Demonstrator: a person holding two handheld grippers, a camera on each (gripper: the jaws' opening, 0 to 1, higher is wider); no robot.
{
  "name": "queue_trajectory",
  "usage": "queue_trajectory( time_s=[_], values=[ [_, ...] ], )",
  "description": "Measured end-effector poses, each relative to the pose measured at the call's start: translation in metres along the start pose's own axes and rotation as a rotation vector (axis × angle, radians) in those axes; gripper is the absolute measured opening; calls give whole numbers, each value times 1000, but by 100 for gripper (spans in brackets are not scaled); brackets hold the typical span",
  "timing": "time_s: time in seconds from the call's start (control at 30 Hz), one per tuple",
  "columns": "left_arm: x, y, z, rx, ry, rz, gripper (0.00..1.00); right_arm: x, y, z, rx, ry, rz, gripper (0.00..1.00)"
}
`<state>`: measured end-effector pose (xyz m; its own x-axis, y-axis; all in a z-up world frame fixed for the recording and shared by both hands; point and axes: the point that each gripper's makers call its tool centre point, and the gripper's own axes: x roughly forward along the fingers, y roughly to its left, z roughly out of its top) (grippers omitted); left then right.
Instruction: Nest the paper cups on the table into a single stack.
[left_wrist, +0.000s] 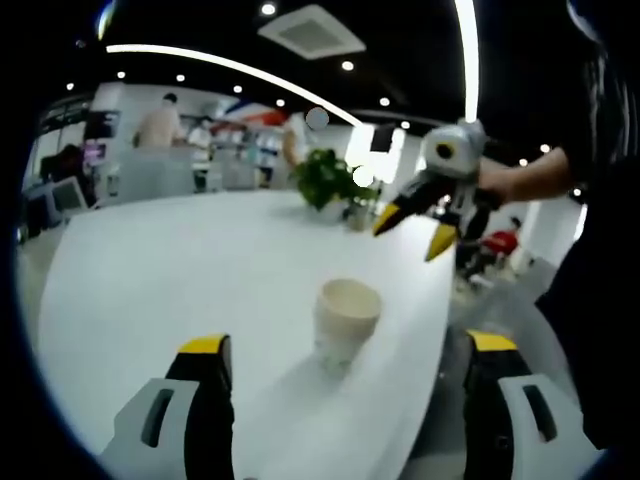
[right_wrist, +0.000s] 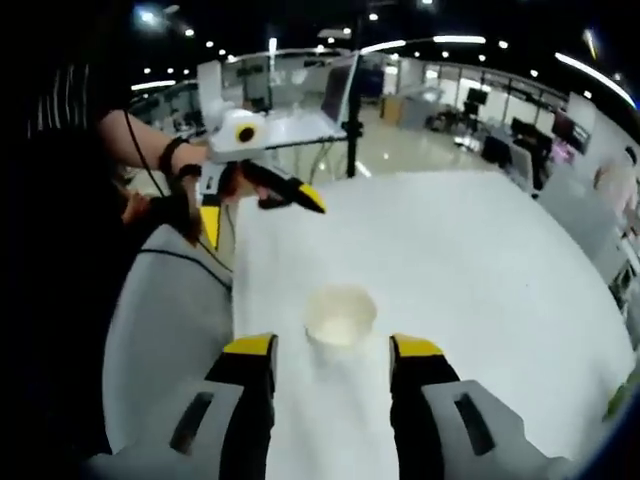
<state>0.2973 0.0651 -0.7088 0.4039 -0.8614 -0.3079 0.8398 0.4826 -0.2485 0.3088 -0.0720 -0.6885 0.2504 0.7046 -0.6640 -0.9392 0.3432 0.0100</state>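
White and smooth, the bench carries one paper cup that stands upright with its mouth open to above, close to the bench edge. In the left gripper view the left gripper is low over the bench, its two yellow-tipped fingers spread wide apart, and the cup stands just ahead of them, between their lines, touching neither. Only one rim is visible on this cup, and I cannot tell if more cups are nested inside it. Further back in the same view the right gripper is in the air above the far side of the bench, held by a hand; its yellow fingertips are apart and nothing is between them. Behind it a green plant stands near the far end of the bench, and people stand at a counter in the background under ceiling lights. In the right gripper view the same cup appears from the other side, pale and round, just ahead of the right gripper, whose fingers are parted with the cup between them but not touched. Across the bench the left gripper hangs over the bench edge, held by a hand with a dark band on the wrist, its fingers open and empty.
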Motion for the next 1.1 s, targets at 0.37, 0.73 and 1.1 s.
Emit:
queue_trajectory(
  time_s=[0.37,0.73,1.1],
  values=[
    [6,-2,-7,16,14,-7,96,1,-1,-22,99,-27,-60,61],
    [18,-5,-14,71,50,-34,94,14,5,-51,118,-15,-62,66],
    [33,1,-26,99,89,-52,94,29,3,-68,112,-11,-45,64]
  ],
)
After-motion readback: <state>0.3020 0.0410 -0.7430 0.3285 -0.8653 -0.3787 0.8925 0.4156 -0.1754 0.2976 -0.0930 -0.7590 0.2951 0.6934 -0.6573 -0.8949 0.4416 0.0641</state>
